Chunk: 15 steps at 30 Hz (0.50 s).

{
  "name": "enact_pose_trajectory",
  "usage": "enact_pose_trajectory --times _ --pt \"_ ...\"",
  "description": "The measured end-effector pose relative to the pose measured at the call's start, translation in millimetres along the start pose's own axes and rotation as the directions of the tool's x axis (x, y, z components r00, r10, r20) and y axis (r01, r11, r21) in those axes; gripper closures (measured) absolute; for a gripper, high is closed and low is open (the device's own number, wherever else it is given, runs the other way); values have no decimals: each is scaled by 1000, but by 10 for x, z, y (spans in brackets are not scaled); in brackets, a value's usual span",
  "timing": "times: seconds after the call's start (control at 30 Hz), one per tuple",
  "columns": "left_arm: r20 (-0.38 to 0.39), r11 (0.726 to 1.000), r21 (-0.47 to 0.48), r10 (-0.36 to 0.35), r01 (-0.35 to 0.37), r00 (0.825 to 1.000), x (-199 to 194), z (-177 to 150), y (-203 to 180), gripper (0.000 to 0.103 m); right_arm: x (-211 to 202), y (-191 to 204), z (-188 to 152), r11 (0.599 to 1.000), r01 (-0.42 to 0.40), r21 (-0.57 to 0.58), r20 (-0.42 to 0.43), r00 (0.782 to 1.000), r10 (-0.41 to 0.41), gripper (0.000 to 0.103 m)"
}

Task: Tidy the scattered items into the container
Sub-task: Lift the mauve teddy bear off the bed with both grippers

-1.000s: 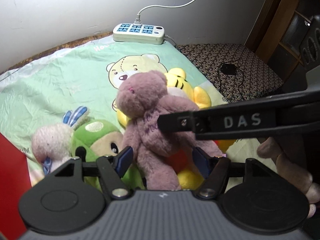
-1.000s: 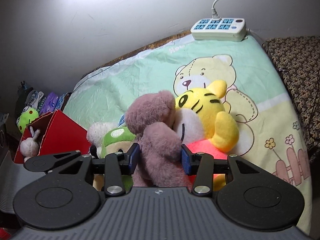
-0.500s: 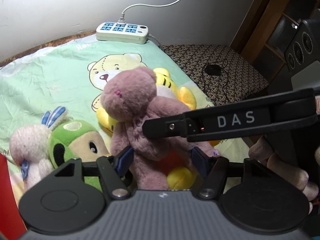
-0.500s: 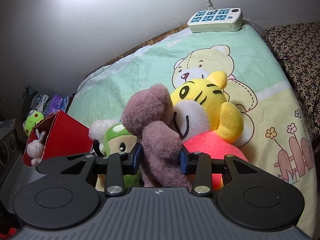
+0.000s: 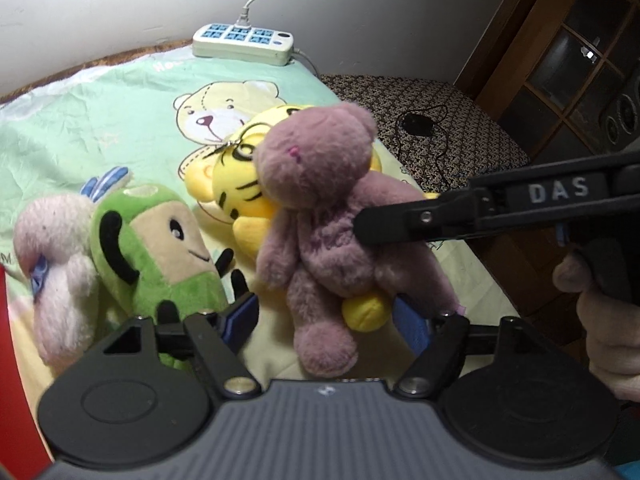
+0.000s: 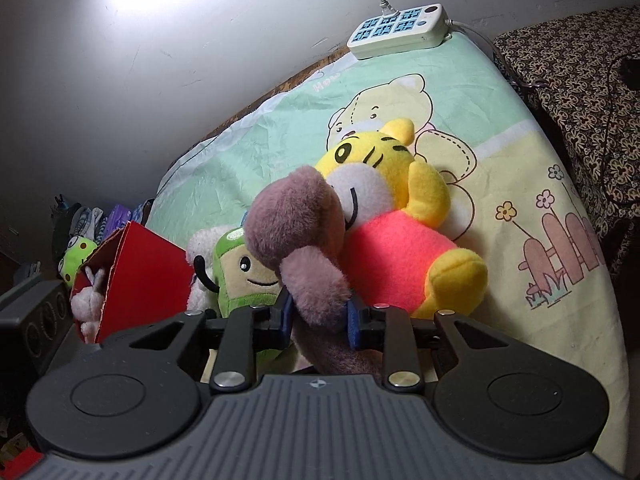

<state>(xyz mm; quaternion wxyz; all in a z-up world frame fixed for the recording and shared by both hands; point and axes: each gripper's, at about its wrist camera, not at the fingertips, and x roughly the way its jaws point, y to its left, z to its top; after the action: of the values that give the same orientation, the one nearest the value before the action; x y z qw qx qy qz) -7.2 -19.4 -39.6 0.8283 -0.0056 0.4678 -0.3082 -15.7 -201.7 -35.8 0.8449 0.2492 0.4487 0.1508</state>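
Note:
A mauve teddy bear [image 5: 320,220] leans on a yellow tiger plush [image 5: 236,188] on the green cartoon sheet. My right gripper [image 6: 319,318] is closing, and its blue pads press into the bear's [image 6: 308,264] body from both sides. In the left wrist view one right-gripper finger [image 5: 400,226] reaches in from the right onto the bear's chest. My left gripper [image 5: 324,320] is opening; the bear's leg hangs between its pads without touching them. The red box [image 6: 148,276] stands at the left with a white bunny [image 6: 90,304] inside.
A green plush [image 5: 160,248] and a pale pink plush [image 5: 52,256] lie left of the bear. A power strip [image 5: 244,42] sits at the sheet's far edge by the wall. A patterned cloth [image 5: 420,120] with a black cable lies right. A person's hand [image 5: 608,320] holds the right gripper.
The right gripper's pads have closed in on the bear. The bear has shifted right in the left wrist view, uncovering the tiger's face. The left gripper's pads stand wider apart.

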Motion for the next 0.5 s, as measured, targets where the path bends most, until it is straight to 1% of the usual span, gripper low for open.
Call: enact_pose_trajectory --times 0.13,0.2,0.27,0.3,0.33,0.37,0.43,0.5 --pt "-11 1000 5 -17 17 1000 111 2 -13 28 -32 -23 -39 1000 18 2 10 1000 -18 74" --pt "-10 999 21 -24 24 1000 118 -10 -60 35 -36 -42 -37 1000 25 -2 14 1000 -25 72" --pt "-11 999 33 -23 23 1000 131 -24 -105 37 -19 -30 -44 999 40 -20 25 999 -39 65" --pt "-13 999 38 -21 22 1000 144 -32 -117 38 0 -25 -47 999 42 -26 28 999 -41 65" --pt "-21 999 39 -24 25 999 165 -39 -122 44 24 -29 -49 999 39 -25 24 999 -39 63" --pt "-29 999 35 -23 24 999 186 -44 -123 44 50 -32 -51 999 33 -18 19 999 -33 62" --pt "-32 999 36 -10 11 999 198 -56 -127 44 92 -30 -68 1000 25 -12 14 1000 -25 62" --pt "-33 999 33 -7 8 999 180 -69 -120 45 94 5 -80 1000 17 -18 5 1000 -17 66"
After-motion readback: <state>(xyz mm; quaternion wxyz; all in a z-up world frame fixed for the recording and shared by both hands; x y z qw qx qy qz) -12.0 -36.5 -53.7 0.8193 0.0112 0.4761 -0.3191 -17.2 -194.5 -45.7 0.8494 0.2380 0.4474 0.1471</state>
